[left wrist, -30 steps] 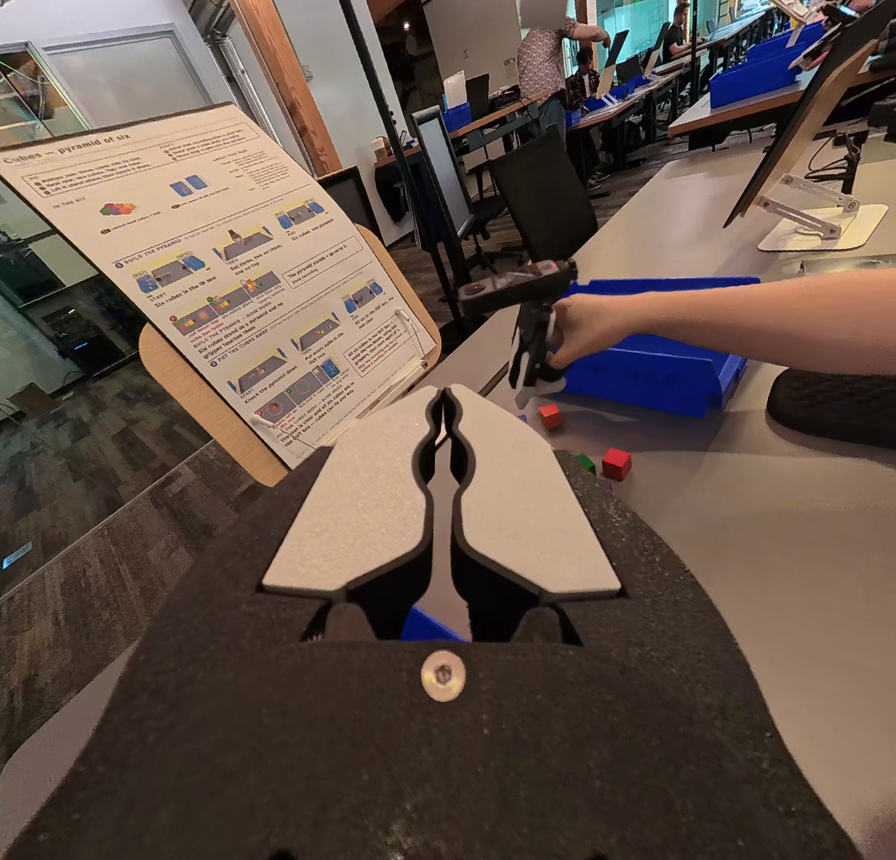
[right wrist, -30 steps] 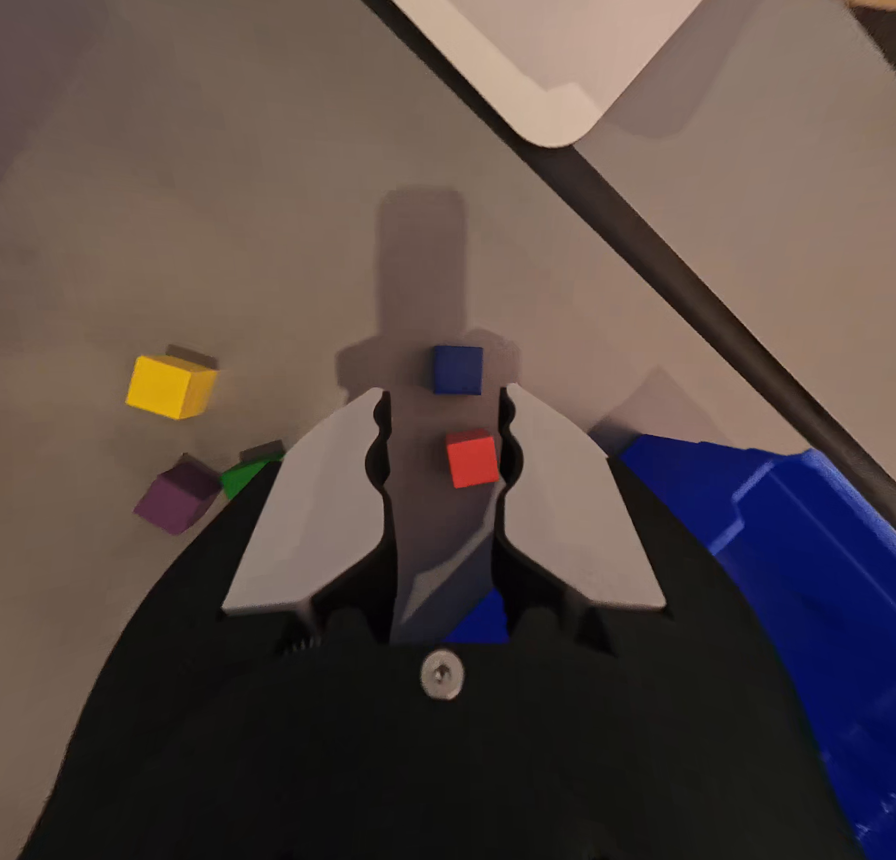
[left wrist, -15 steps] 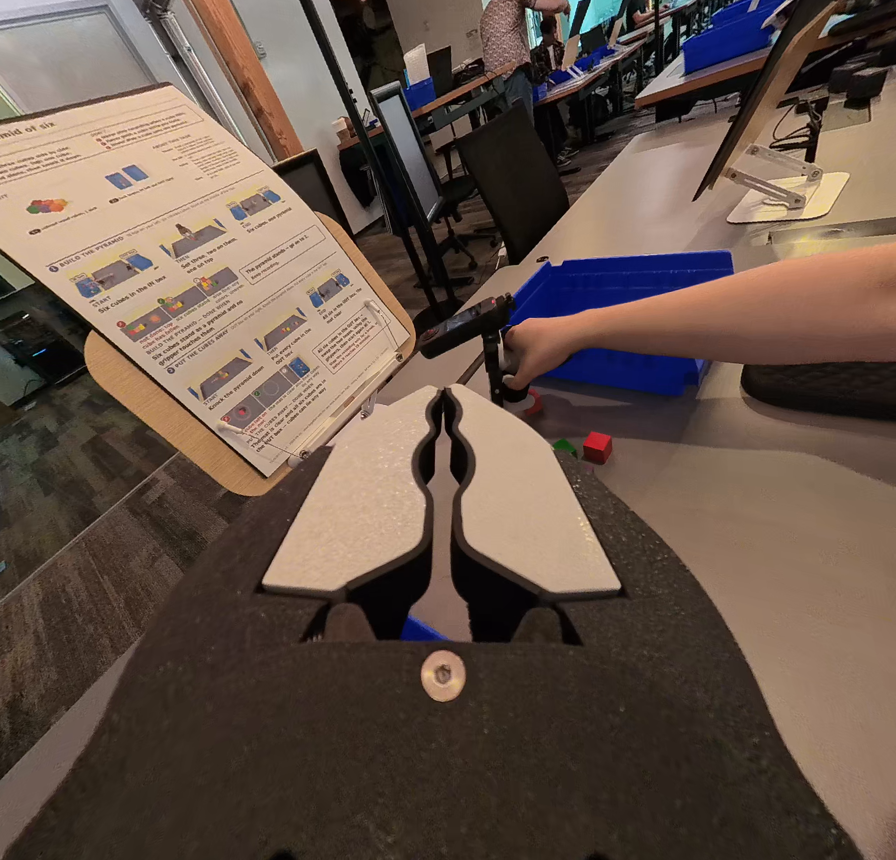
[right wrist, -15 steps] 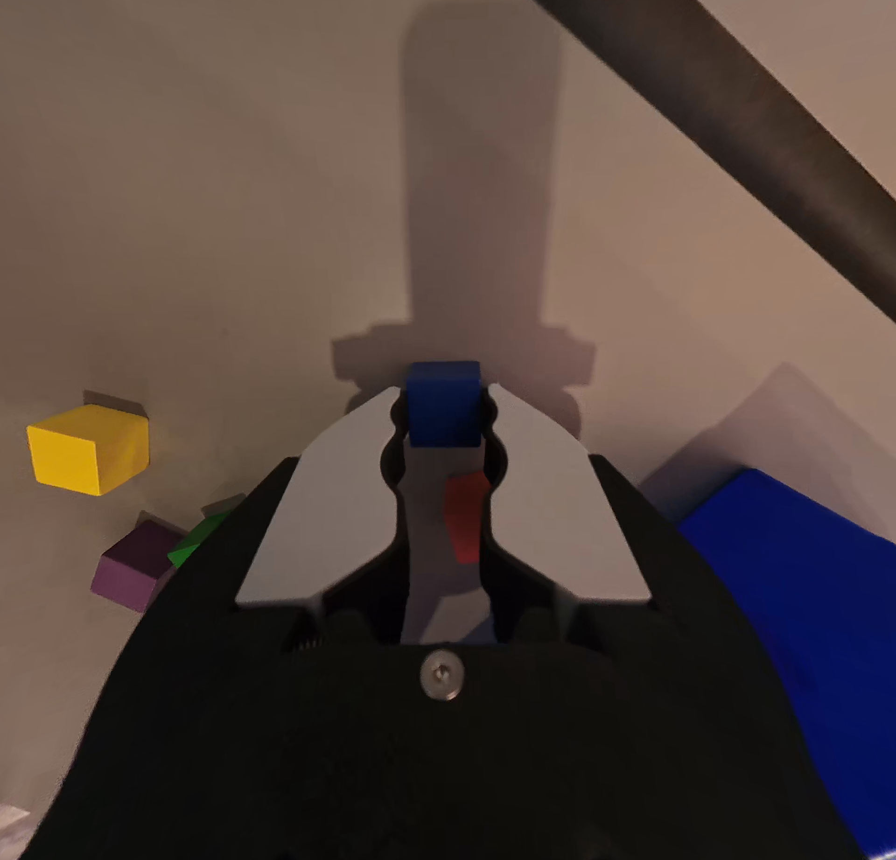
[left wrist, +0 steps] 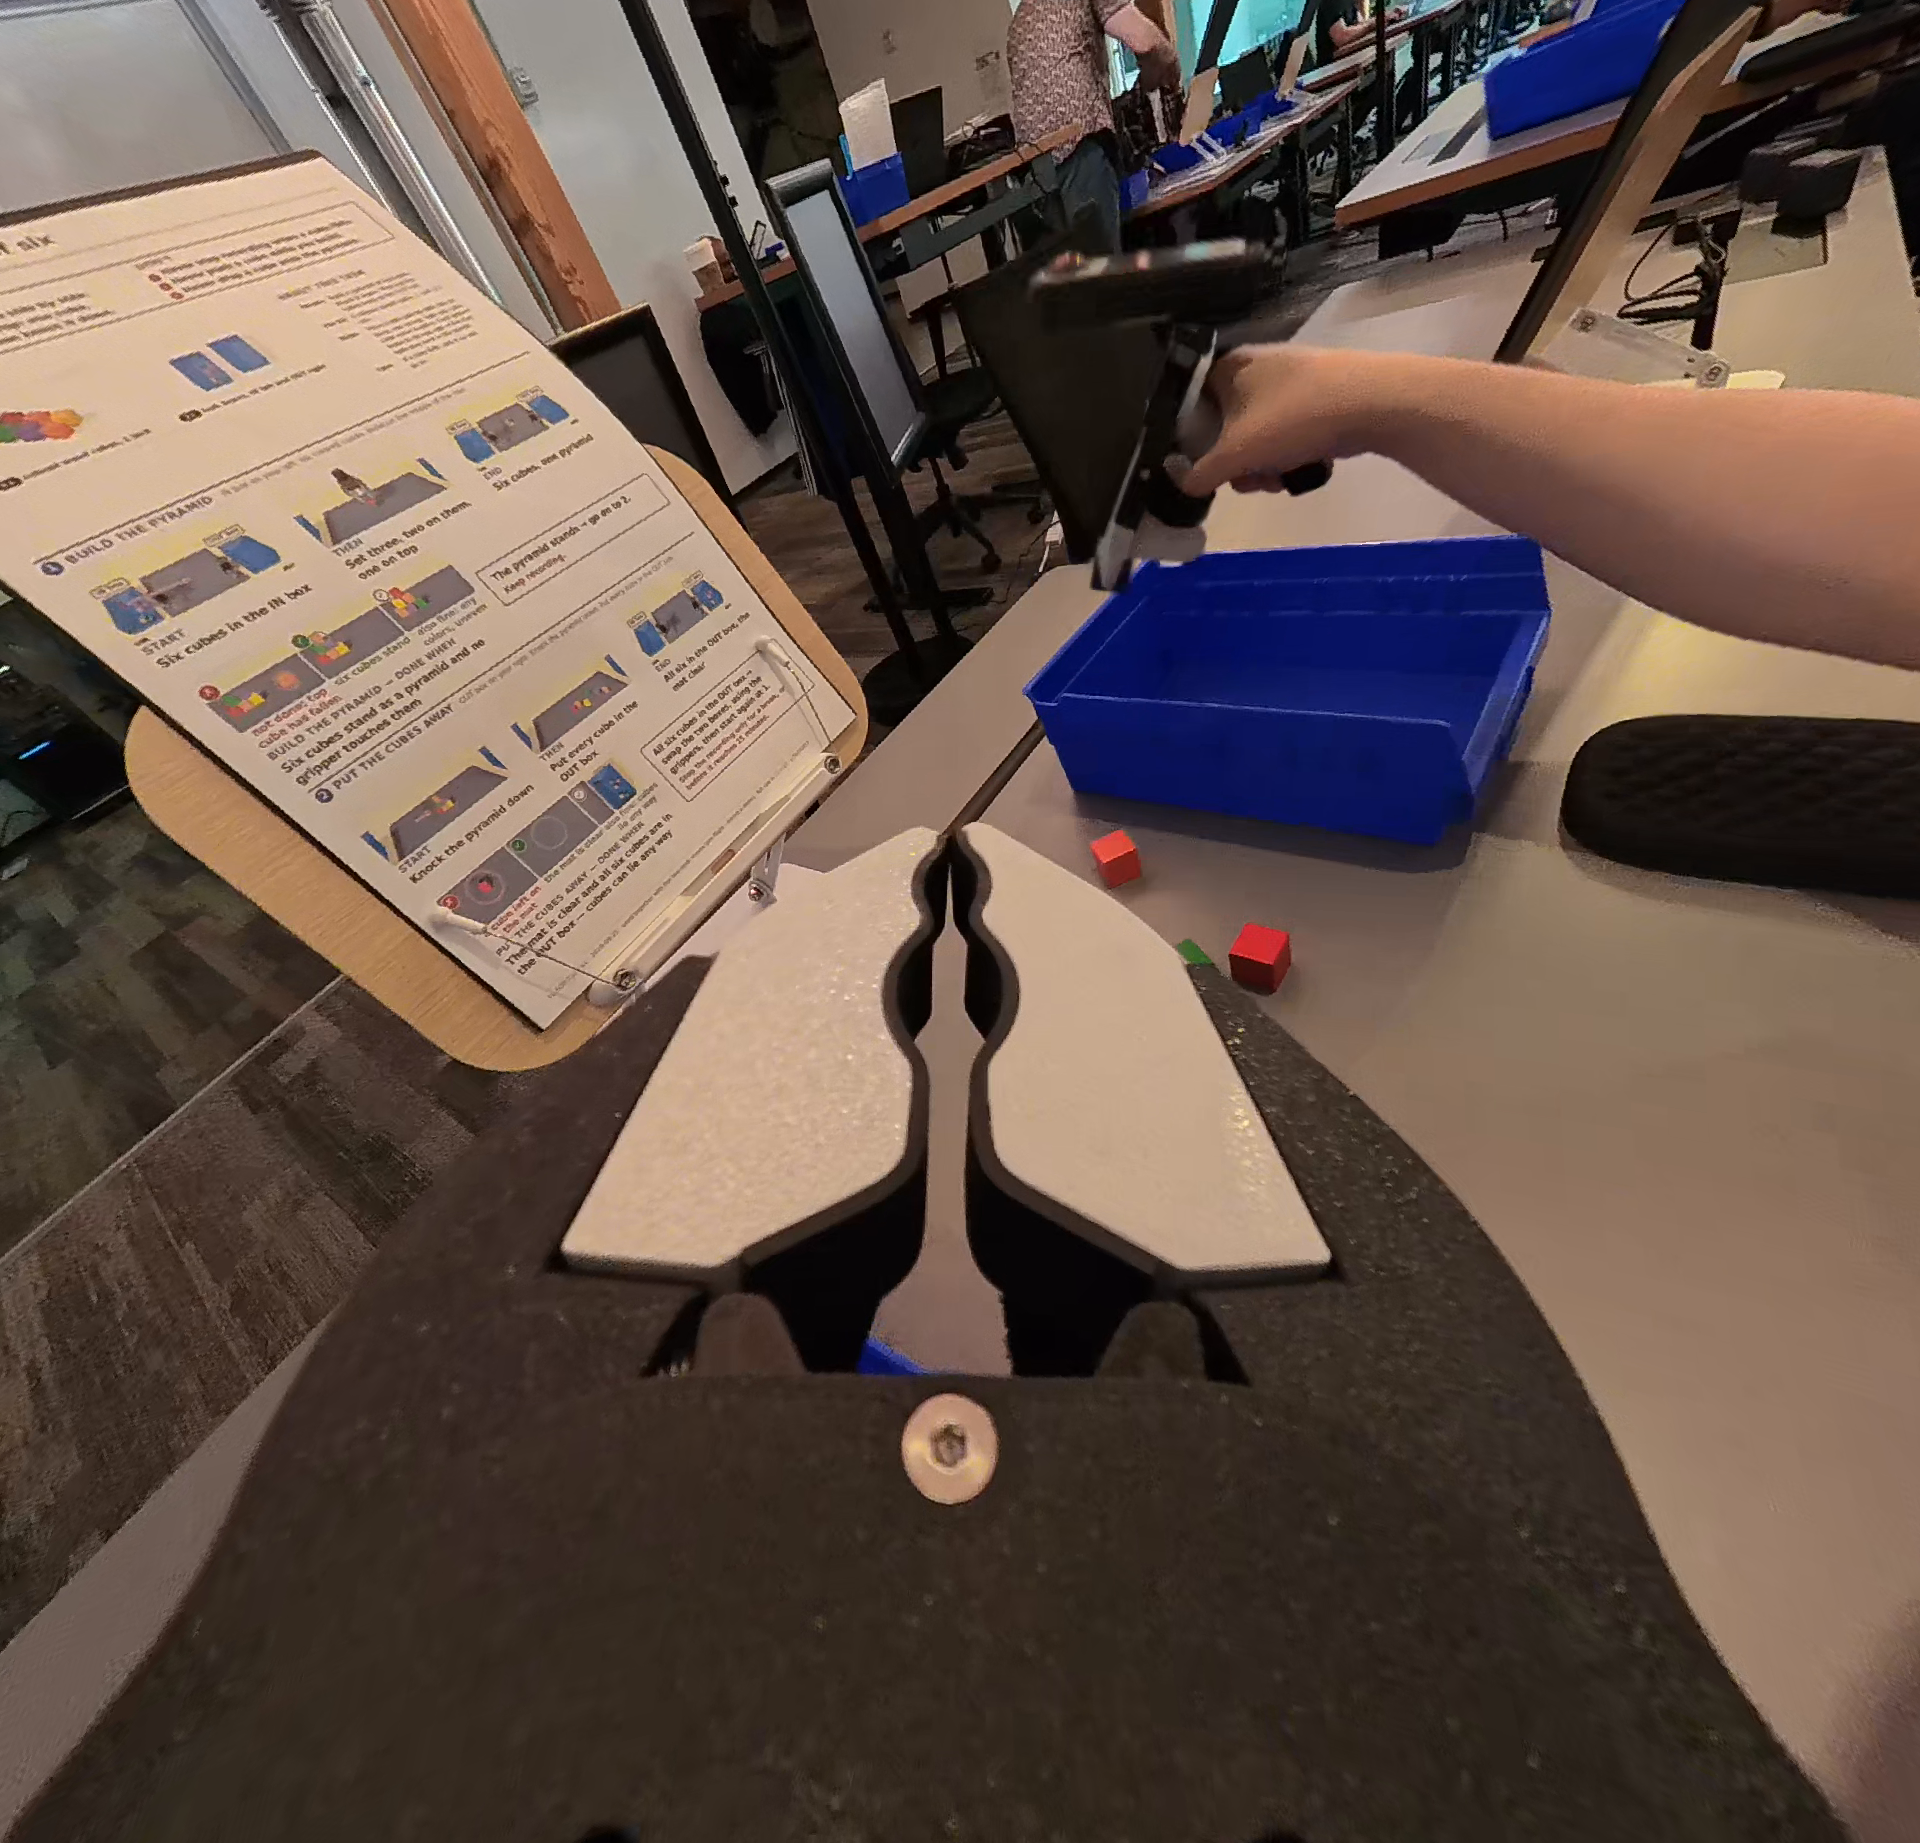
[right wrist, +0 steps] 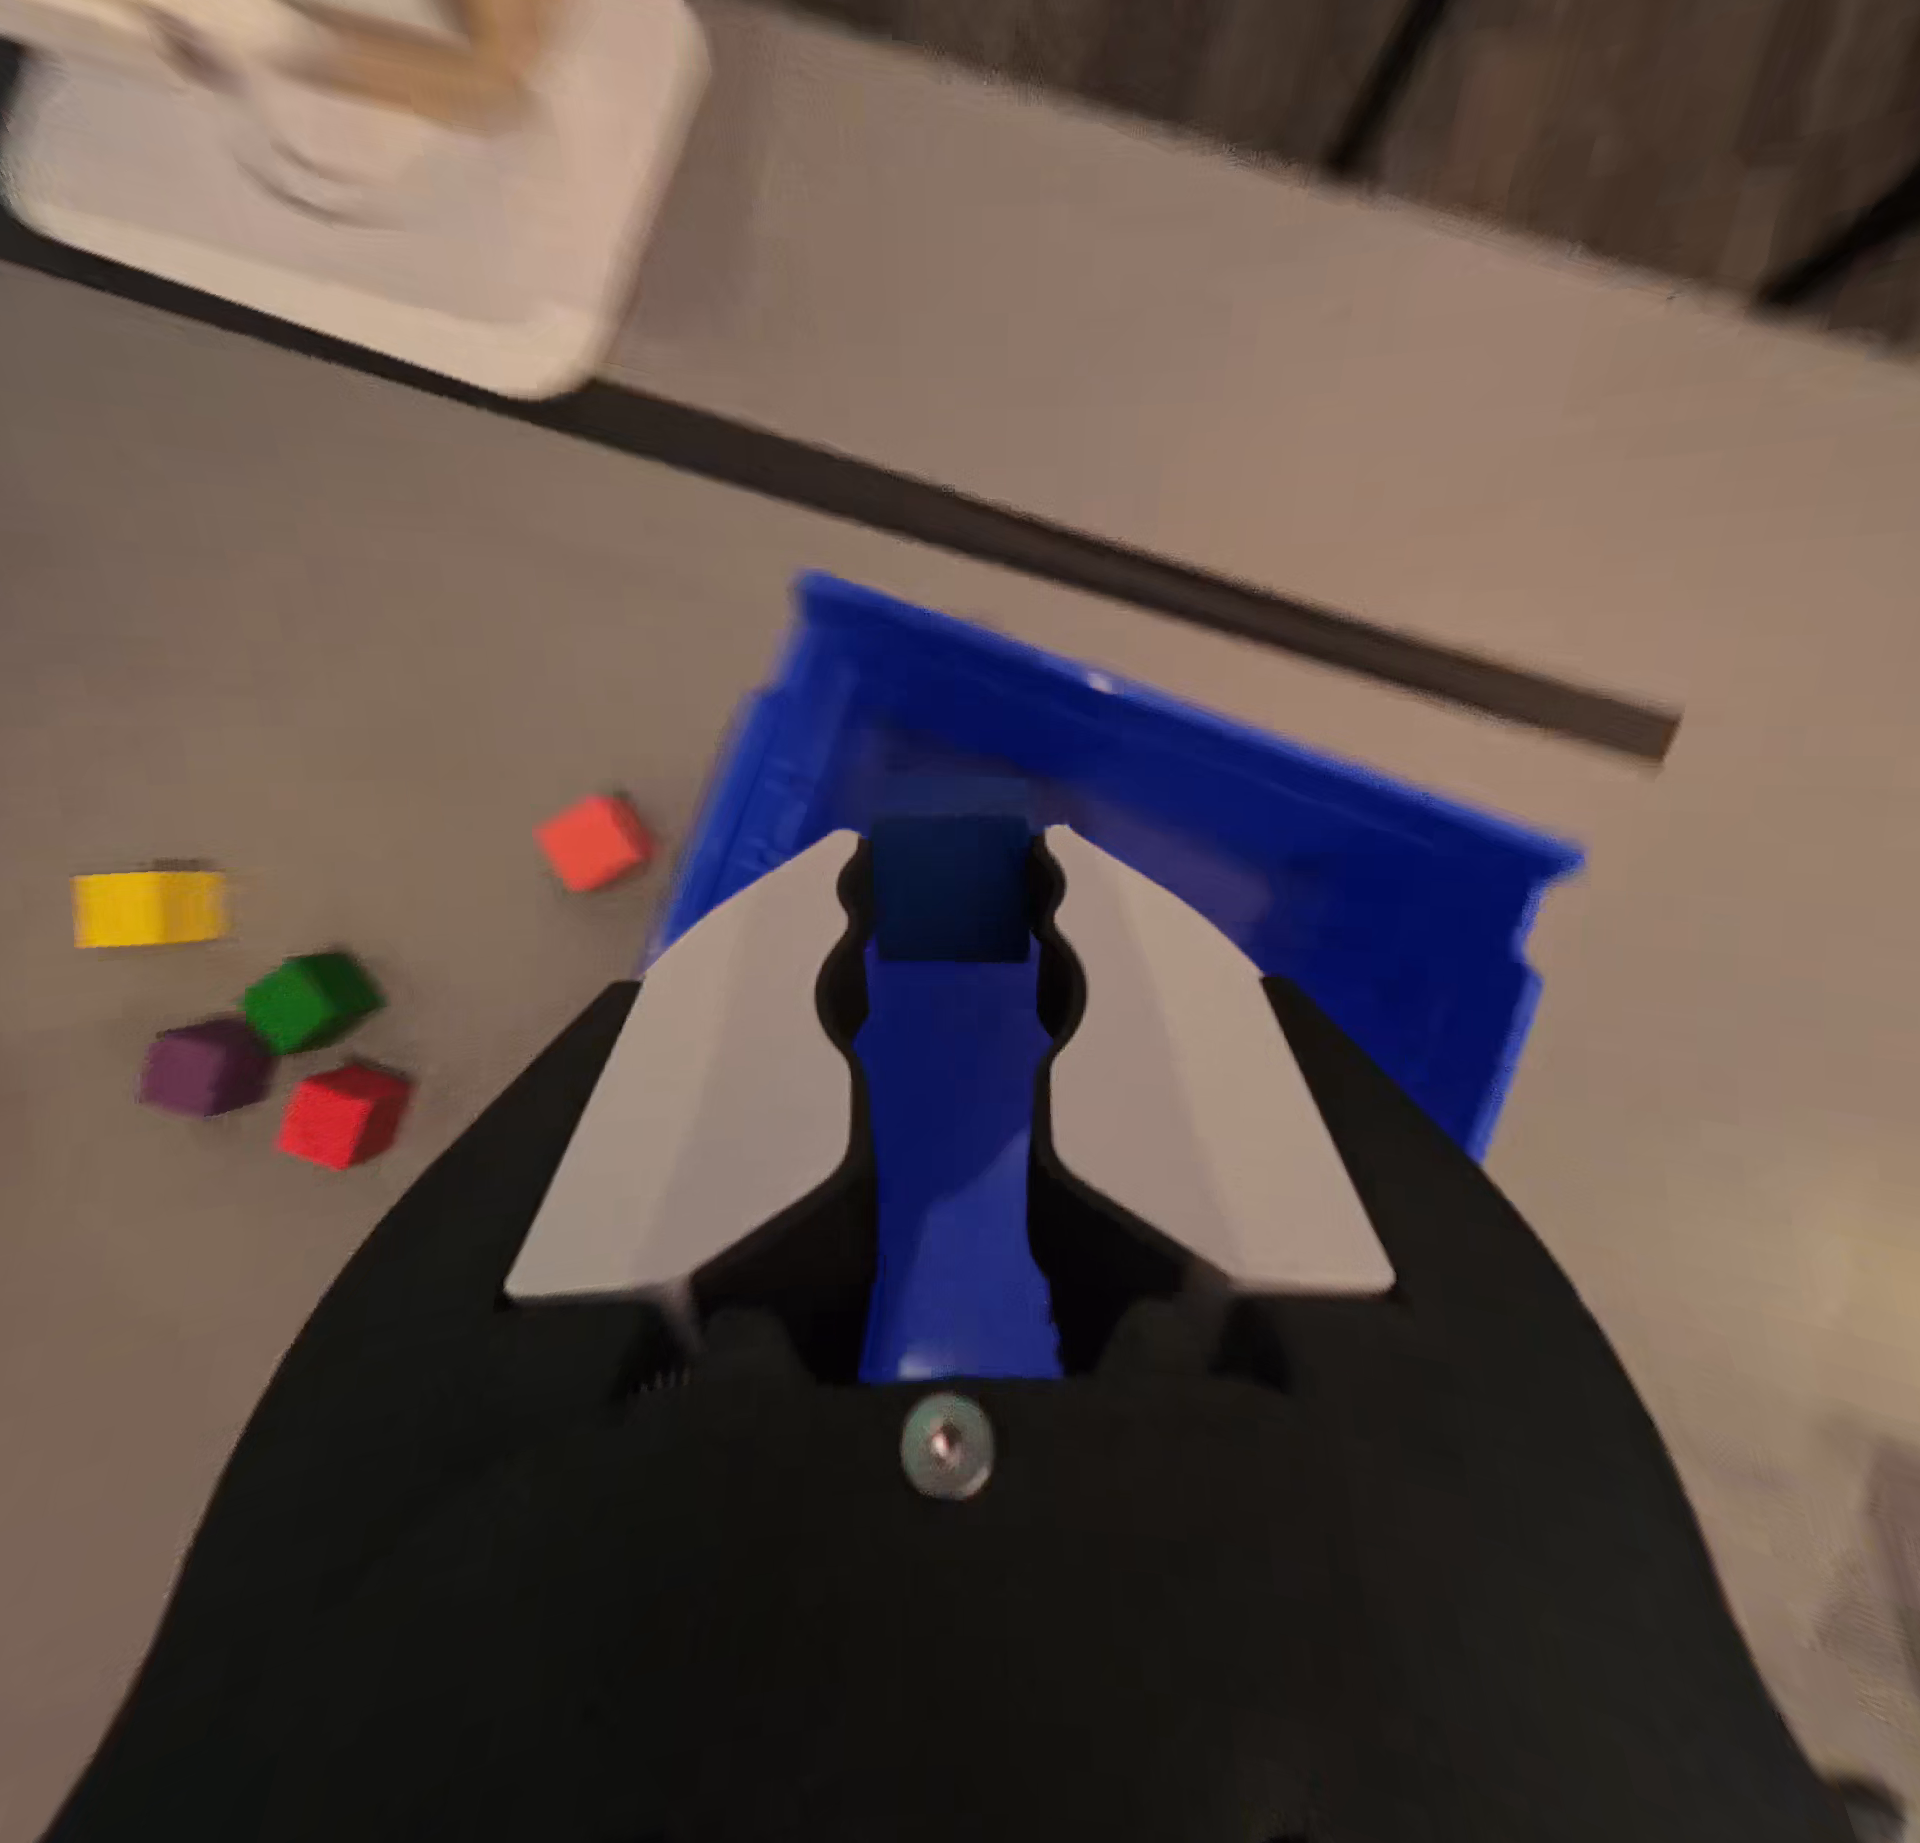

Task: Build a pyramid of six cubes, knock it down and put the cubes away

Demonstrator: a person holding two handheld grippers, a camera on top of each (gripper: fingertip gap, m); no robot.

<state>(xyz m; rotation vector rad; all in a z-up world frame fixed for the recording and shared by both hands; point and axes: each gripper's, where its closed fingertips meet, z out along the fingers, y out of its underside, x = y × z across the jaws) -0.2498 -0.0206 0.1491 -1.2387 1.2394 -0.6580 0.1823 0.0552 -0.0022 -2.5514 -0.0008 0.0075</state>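
My right gripper (right wrist: 951, 843) is shut on a blue cube (right wrist: 951, 889) and holds it above the near-left part of the blue bin (right wrist: 1351, 817). In the left wrist view the right gripper (left wrist: 1117, 562) hovers over the bin's (left wrist: 1288, 744) far left corner. On the grey table lie an orange-red cube (right wrist: 594, 843), a yellow cube (right wrist: 149, 908), a green cube (right wrist: 312, 1000), a purple cube (right wrist: 205, 1066) and a red cube (right wrist: 343, 1115). My left gripper (left wrist: 951, 843) is shut and empty, raised above the table's left side. It sees the orange-red cube (left wrist: 1116, 856), the red cube (left wrist: 1259, 956) and a sliver of the green cube (left wrist: 1195, 952).
An instruction sheet on a wooden stand (left wrist: 343, 588) stands at the left, its white base (right wrist: 343, 183) near the cubes. A black wrist pad (left wrist: 1745, 801) lies right of the bin. A dark seam (right wrist: 1039, 546) crosses the table behind the bin. A person's forearm (left wrist: 1621, 494) reaches across. Across from one pair of fingers to the other is roughly 45 cm. From my right tips it is roughly 20 cm to the dark seam (right wrist: 1039, 546); from my left, 60 cm.
My right gripper closed on the blue cube, lifted it off the table and carried it right, over the blue bin. The left gripper stayed shut and only shifted its view slightly.
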